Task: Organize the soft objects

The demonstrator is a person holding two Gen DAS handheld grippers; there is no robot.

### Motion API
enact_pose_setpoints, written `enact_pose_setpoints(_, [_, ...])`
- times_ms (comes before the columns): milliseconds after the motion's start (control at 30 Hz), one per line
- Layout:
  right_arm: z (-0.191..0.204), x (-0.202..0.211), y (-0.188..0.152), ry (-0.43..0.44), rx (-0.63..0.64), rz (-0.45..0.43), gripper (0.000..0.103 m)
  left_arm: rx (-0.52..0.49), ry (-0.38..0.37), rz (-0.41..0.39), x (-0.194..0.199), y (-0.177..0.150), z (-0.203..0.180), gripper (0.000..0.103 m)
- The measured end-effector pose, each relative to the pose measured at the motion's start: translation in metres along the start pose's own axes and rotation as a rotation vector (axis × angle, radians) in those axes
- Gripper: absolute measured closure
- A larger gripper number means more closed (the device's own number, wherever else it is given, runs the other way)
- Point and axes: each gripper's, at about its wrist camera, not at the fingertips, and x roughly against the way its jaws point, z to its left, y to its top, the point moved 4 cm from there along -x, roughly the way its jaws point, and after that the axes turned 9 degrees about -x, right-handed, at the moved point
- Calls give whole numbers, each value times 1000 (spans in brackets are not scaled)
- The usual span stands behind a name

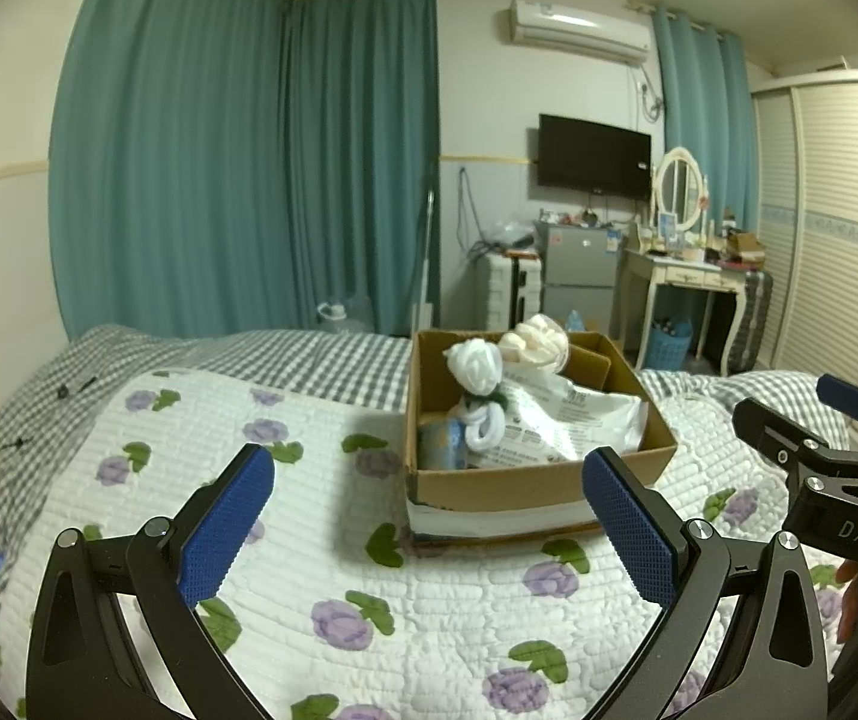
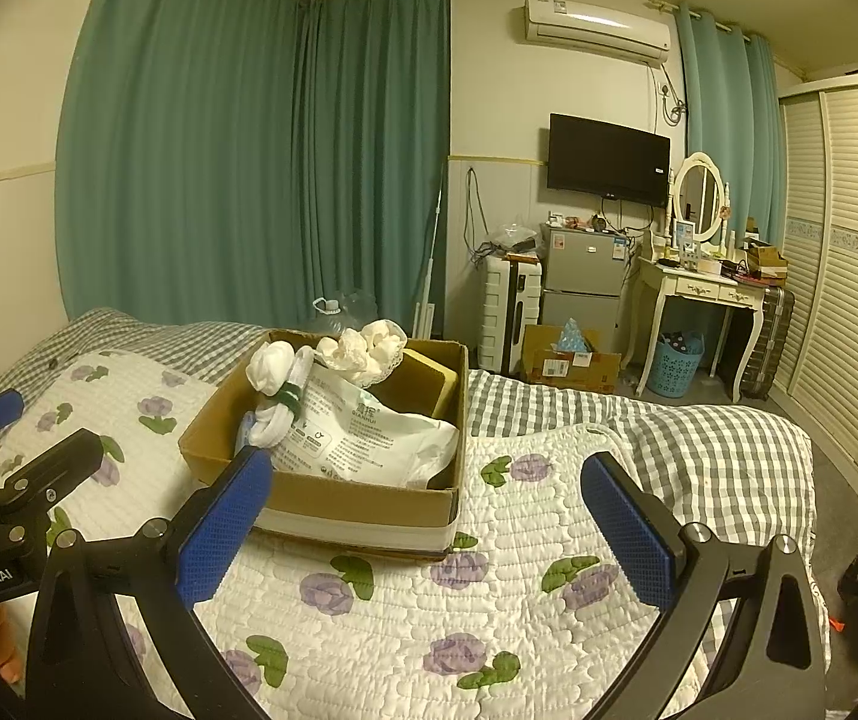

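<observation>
A cardboard box [image 1: 549, 480] [image 2: 363, 504] stands on the flowered quilt of the bed. In it lie a white rolled sock bundle with a green band [image 1: 477, 369] [image 2: 276, 372], a cream lacy bundle [image 1: 534, 339] [image 2: 369, 345], a blue-patterned roll [image 1: 441, 444] and a white plastic packet [image 1: 555, 420] [image 2: 369, 432]. My left gripper [image 1: 429, 522] is open and empty, in front of the box. My right gripper [image 2: 426, 528] is open and empty, in front and right of the box. The right gripper also shows at the right edge of the left wrist view [image 1: 837, 444].
The quilt [image 1: 321, 540] [image 2: 489, 600] lies over a grey checked sheet [image 2: 669, 420]. Beyond the bed stand a small fridge [image 2: 585, 276], a white suitcase [image 2: 510, 312], a dressing table [image 2: 699, 294], a floor box [image 2: 567, 360] and a wardrobe [image 2: 849, 270].
</observation>
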Motion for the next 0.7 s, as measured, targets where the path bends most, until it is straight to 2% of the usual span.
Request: enact_pose_setpoints(700, [-1, -2, -2, 1, 3, 9, 0, -1, 1, 9, 0, -4, -2, 0])
